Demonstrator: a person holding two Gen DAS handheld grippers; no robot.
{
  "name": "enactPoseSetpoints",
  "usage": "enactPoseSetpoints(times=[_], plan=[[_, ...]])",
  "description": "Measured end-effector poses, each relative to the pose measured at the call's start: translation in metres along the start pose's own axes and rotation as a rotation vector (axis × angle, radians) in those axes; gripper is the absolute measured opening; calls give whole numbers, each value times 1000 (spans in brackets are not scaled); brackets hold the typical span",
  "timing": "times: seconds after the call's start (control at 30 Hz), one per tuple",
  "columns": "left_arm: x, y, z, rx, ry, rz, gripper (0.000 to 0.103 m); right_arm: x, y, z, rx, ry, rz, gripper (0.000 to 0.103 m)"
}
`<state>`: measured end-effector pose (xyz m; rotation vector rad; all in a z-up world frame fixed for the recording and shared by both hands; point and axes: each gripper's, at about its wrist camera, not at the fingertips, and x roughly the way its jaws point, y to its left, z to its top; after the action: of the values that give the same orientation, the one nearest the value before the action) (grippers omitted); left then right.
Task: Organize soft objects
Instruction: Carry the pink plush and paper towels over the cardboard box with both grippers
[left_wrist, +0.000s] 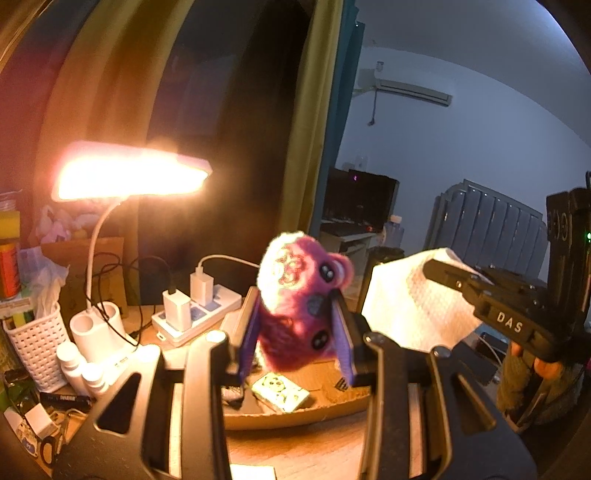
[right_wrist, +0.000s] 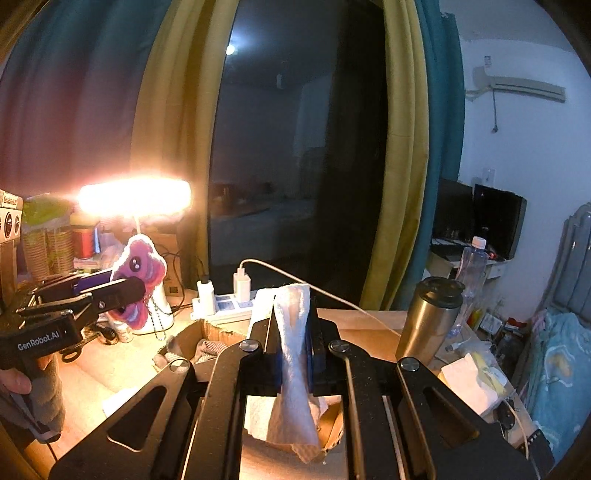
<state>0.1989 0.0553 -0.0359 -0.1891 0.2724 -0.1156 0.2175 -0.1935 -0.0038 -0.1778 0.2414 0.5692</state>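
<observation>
My left gripper (left_wrist: 295, 325) is shut on a purple and white plush toy (left_wrist: 295, 295), held up above a shallow cardboard box (left_wrist: 314, 410). The toy also shows in the right wrist view (right_wrist: 138, 266), at the tip of the left gripper (right_wrist: 122, 291). My right gripper (right_wrist: 293, 332) is shut on a white paper towel (right_wrist: 295, 354) that hangs down between its fingers. In the left wrist view the right gripper (left_wrist: 439, 273) holds the towel (left_wrist: 410, 302) just right of the plush toy.
A lit desk lamp (left_wrist: 129, 177), a power strip with chargers (left_wrist: 195, 310), a white basket (left_wrist: 33, 339) and small bottles (left_wrist: 74, 365) stand at the left. A steel thermos (right_wrist: 430, 317) and folded tissues (right_wrist: 469, 384) are at the right. The cardboard box (right_wrist: 199, 339) holds cloth.
</observation>
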Motion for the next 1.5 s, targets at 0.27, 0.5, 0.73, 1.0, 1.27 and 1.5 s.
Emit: enactPoseSetpoints(times=[0.27, 0.5, 0.73, 1.0, 1.27, 1.5], plan=[[20, 2, -7, 9, 13, 3, 37, 21, 2, -6, -8, 10, -3, 10], [47, 7, -20, 2, 65, 16, 37, 46, 4, -19, -3, 59, 28, 10], [77, 15, -37, -3, 137, 30, 37, 76, 4, -34, 9, 106, 67, 10], [108, 20, -60, -18, 228, 40, 37, 108, 9, -50, 25, 167, 109, 10], [132, 25, -80, -28, 329, 44, 38, 138, 16, -70, 28, 262, 133, 10], [140, 28, -85, -35, 388, 63, 44, 166, 25, -91, 14, 410, 131, 10]])
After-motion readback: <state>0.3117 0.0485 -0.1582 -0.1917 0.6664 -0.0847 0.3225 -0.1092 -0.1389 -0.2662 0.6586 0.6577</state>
